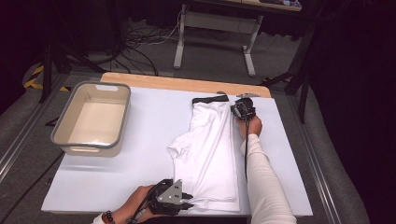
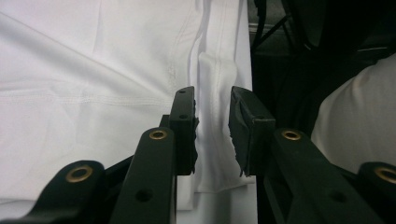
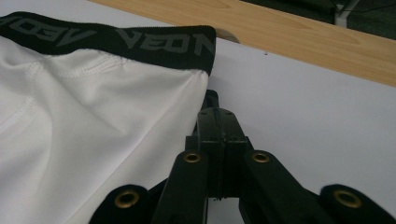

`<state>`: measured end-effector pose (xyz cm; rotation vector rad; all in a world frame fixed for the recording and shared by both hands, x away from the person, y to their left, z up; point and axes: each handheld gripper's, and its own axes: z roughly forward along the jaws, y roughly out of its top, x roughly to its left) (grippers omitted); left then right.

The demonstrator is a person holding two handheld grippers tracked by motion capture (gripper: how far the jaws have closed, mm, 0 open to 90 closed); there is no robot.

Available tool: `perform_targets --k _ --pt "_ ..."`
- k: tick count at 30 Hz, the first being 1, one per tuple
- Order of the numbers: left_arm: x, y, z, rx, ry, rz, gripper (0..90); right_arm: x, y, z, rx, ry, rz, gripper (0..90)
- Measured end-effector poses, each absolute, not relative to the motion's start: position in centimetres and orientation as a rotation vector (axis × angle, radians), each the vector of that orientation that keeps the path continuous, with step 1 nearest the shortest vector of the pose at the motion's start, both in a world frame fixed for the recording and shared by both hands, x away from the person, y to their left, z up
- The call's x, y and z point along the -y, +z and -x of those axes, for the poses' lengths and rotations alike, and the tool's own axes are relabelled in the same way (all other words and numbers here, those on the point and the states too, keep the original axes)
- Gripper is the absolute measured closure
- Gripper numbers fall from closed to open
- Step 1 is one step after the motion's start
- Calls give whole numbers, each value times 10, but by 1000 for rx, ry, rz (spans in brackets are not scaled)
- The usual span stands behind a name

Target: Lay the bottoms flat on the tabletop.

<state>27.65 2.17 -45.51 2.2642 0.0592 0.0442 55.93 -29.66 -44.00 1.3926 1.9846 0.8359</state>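
Your right gripper (image 3: 215, 122), jaws pressed together, pinches the side edge of the white shorts (image 1: 210, 149) just under the black waistband (image 3: 112, 39), while your left gripper (image 2: 212, 126) stands slightly spread around the hem edge, ready for folding.

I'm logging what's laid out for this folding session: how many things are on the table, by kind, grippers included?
White garment with black waistband: 1
Grey bin: 1
Handheld grippers: 2, the left gripper at the garment's near end and the right gripper by the waistband
Total: 4
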Motion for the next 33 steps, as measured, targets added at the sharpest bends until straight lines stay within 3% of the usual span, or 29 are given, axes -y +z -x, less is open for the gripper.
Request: perform_targets --k 1,3,7,10,13,22,23,28,33 --pt "-22 -456 -277 -53 49 -2272 732 297 -439 -557 -1951 816 -1399 725" --pt "-22 -457 -277 -54 40 -2277 731 297 -437 -556 -1958 804 -1404 726" --pt "-21 -458 -277 -57 64 -2292 698 304 -420 -532 -1961 860 -1385 643" --pt "-21 -458 -279 -103 114 -2298 594 308 -410 -502 -2018 990 -1358 606" --pt "-23 -457 -280 -103 108 -2275 607 307 -409 -479 -2069 1006 -1309 587" --pt "-38 -444 -284 -189 154 -2199 473 295 -428 -368 -2240 1062 -1095 588" --pt "-42 -442 -285 -198 163 -2188 458 291 -430 -345 -2264 1014 -1041 551" --pt "-38 -449 -283 -172 167 -2263 507 289 -435 -295 -2341 1036 -951 562" --pt "-30 -460 -283 -157 163 -2359 530 286 -443 -273 -2381 1021 -975 578"
